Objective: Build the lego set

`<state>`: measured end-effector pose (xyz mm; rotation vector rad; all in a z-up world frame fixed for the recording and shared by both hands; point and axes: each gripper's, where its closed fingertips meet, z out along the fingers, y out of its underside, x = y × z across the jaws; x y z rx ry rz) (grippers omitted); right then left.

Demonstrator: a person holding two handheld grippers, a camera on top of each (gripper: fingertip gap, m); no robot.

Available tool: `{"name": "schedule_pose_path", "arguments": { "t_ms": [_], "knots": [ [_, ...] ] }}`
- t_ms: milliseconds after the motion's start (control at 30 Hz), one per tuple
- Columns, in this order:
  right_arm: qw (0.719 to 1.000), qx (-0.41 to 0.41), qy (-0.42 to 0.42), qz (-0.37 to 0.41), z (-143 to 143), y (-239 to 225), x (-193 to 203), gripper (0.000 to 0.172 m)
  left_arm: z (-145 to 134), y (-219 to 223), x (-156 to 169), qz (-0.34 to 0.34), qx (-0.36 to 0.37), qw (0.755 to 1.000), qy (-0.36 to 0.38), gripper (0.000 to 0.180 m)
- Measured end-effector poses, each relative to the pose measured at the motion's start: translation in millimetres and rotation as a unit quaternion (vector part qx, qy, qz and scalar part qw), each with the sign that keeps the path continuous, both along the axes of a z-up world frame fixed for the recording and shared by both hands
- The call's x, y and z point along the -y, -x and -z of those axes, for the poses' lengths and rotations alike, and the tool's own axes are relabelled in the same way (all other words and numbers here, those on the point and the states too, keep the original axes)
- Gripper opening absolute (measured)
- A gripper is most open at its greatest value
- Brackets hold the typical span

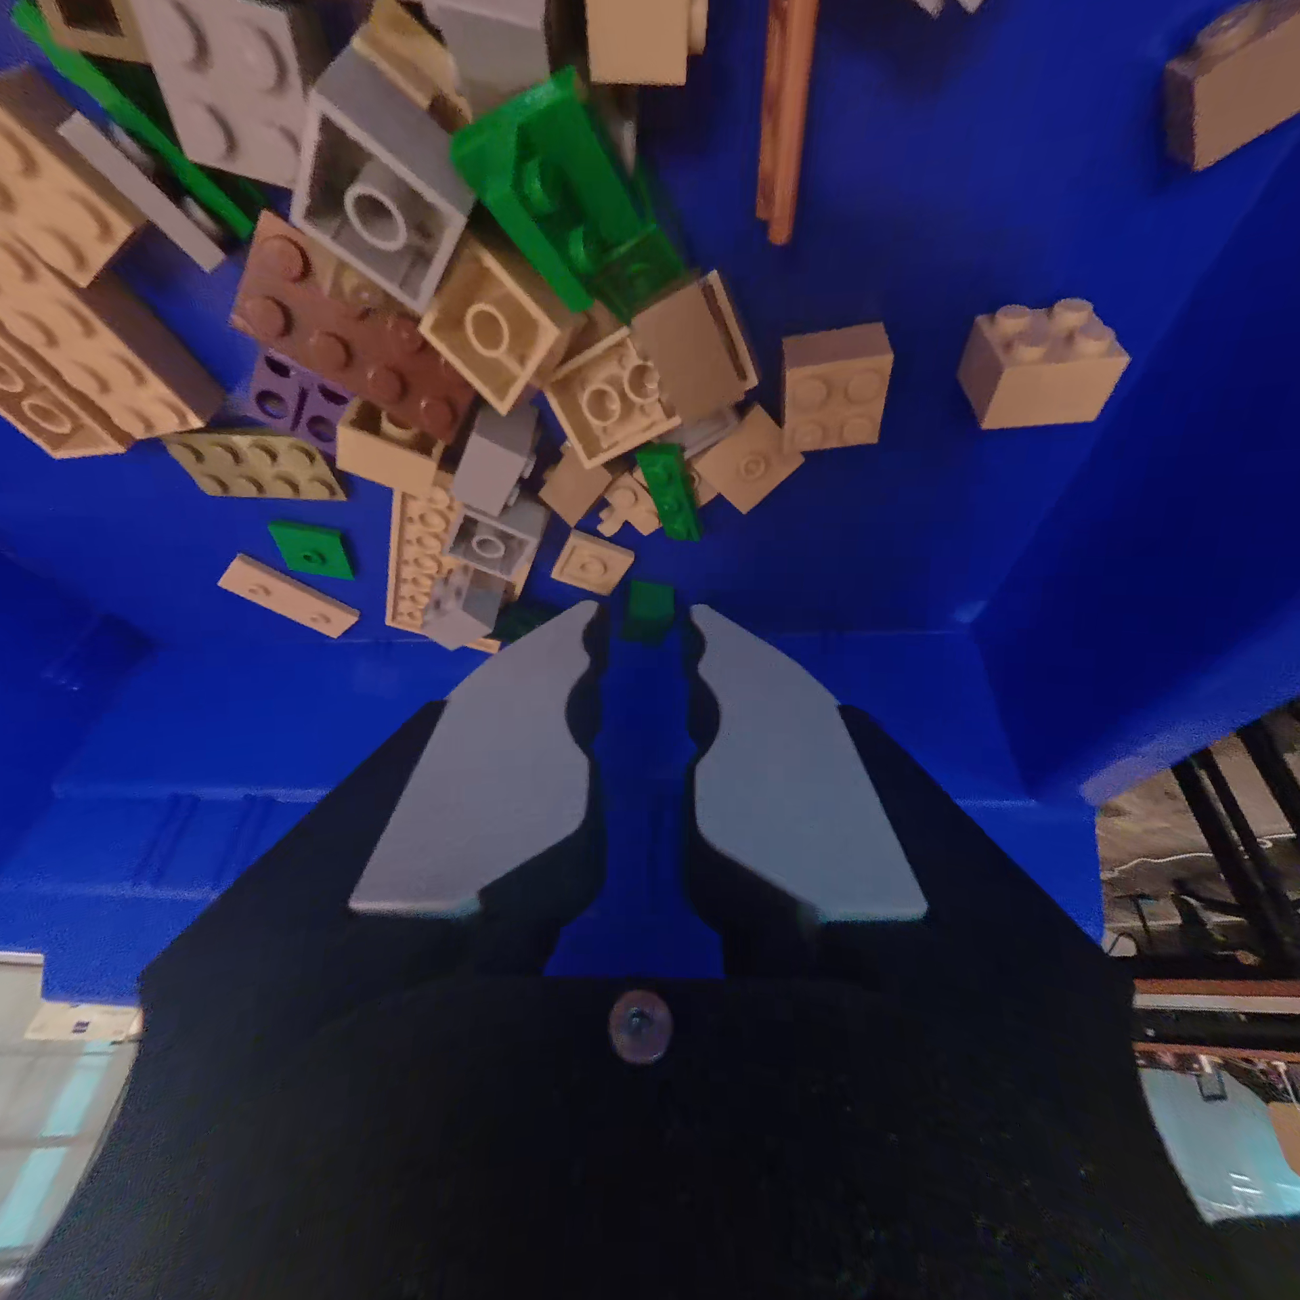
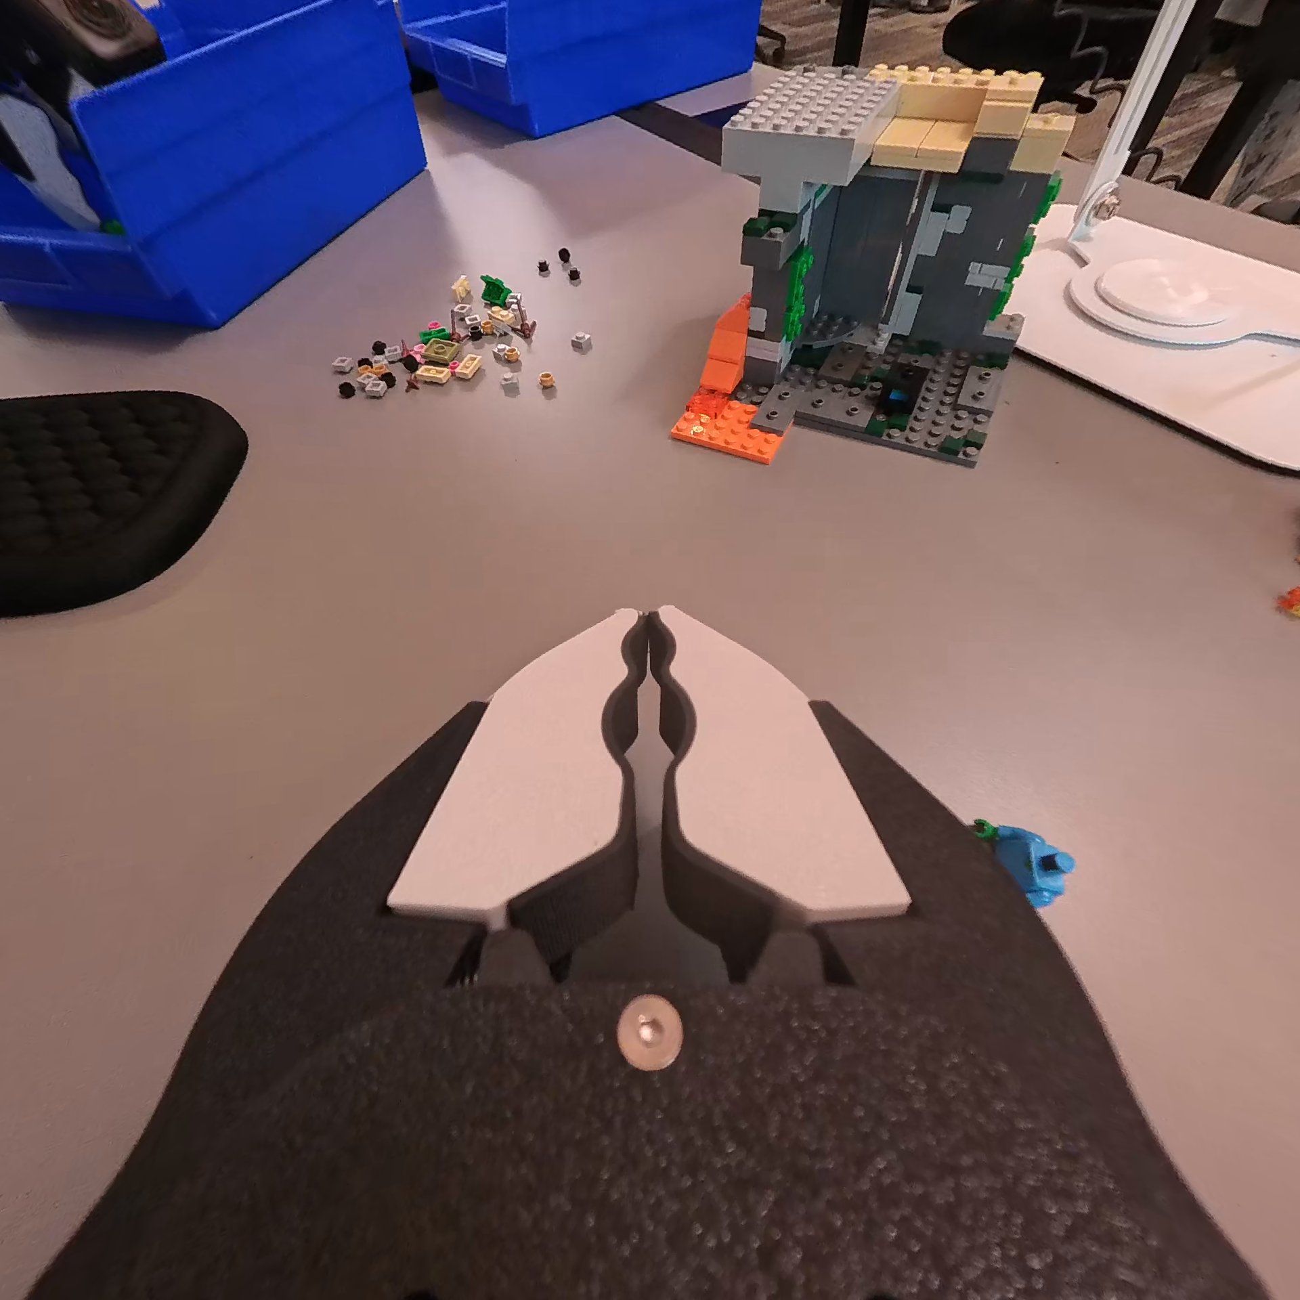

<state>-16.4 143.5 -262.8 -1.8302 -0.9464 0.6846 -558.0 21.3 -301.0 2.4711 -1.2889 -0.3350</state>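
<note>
One small green piece [image 1: 648,610], seemingly upright, between the parted left gripper [image 1: 646,619]; right gripper [image 2: 647,617] closed, bare.

A blue bin [image 1: 1055,211] fills the left wrist view, its floor strewn with toy bricks — a tan, grey, brown and green heap [image 1: 436,316] from ten to twelve o'clock, and two loose tan bricks [image 1: 837,387] [image 1: 1041,366] at one and two o'clock. In the right wrist view, a grey worktop [image 2: 492,527] carries a half-built brick tower [image 2: 893,267] on grey and orange plates at one o'clock, a scatter of tiny pieces [image 2: 450,338] at eleven, blue bins [image 2: 232,155] at ten to eleven, a black textured pad [image 2: 91,492] at nine, a white stand base [image 2: 1182,316] at two — and a small blue toy piece [image 2: 1034,865] at four.
</note>
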Motion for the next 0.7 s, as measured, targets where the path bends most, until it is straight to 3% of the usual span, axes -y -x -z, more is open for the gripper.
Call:
{"name": "schedule_pose_path", "arguments": {
  "t_ms": [167, 333, 533, 700],
  "knots": [
    [1.000, -0.002, -0.002, 0.000, -1.3, -0.4, 0.3, 0.000, -12.8, -0.5, -6.1, 0.000, 0.003, 0.999, -0.032, 0.014],
    [1.000, -0.007, -0.006, -0.011, -4.2, 2.1, 3.2, 0.000, -67.8, -37.7, -37.7, 0.027, 0.062, 0.982, -0.175, 0.014],
    [0.998, -0.033, -0.023, -0.042, -16.8, 8.9, 14.2, 0.000, -138.2, -151.3, -79.6, 0.115, 0.204, 0.903, -0.359, 0.013],
    [0.995, -0.075, -0.015, -0.068, -30.5, 13.6, 22.6, 0.003, -161.3, -296.7, -80.0, 0.178, 0.425, 0.794, -0.396, 0.013]
  ]
}}
